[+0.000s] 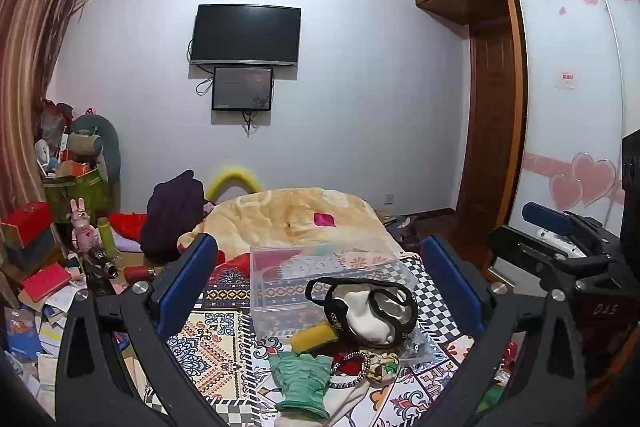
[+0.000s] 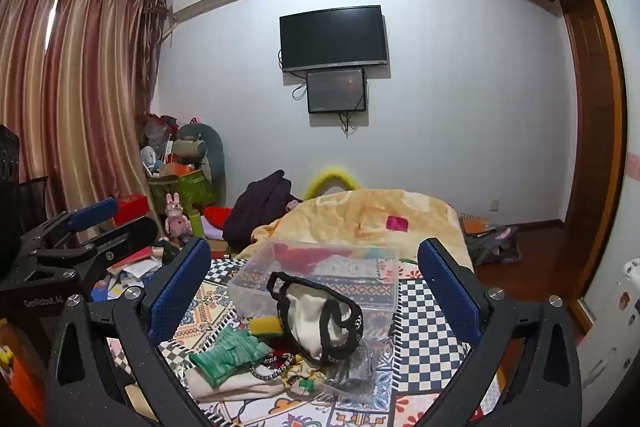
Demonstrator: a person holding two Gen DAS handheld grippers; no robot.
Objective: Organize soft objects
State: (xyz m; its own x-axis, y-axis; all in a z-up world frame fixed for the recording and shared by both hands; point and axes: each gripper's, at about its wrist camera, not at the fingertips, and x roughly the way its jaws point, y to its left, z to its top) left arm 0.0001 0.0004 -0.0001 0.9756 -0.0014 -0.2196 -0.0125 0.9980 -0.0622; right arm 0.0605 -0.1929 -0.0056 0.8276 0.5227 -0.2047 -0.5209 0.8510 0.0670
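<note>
A clear plastic box (image 1: 280, 287) (image 2: 256, 275) stands on the patterned bedspread. A white cloth bag with black trim (image 1: 368, 311) (image 2: 316, 319) leans over the box's near edge. In front lie a yellow sponge (image 1: 312, 337) (image 2: 266, 325), a green knitted glove (image 1: 302, 379) (image 2: 228, 355), a beaded cord (image 1: 356, 367) (image 2: 276, 363) and a clear plastic wrapper (image 2: 356, 371). My left gripper (image 1: 320, 283) is open and empty above the pile. My right gripper (image 2: 316, 287) is open and empty too. The right gripper also shows at the right of the left wrist view (image 1: 560, 227).
A yellow blanket (image 1: 288, 215) (image 2: 372, 215) covers the far end of the bed. A dark jacket (image 1: 172, 215) lies at its left. Books, a pink rabbit doll (image 1: 82, 227) and boxes clutter the floor on the left. A wardrobe (image 1: 568, 87) stands on the right.
</note>
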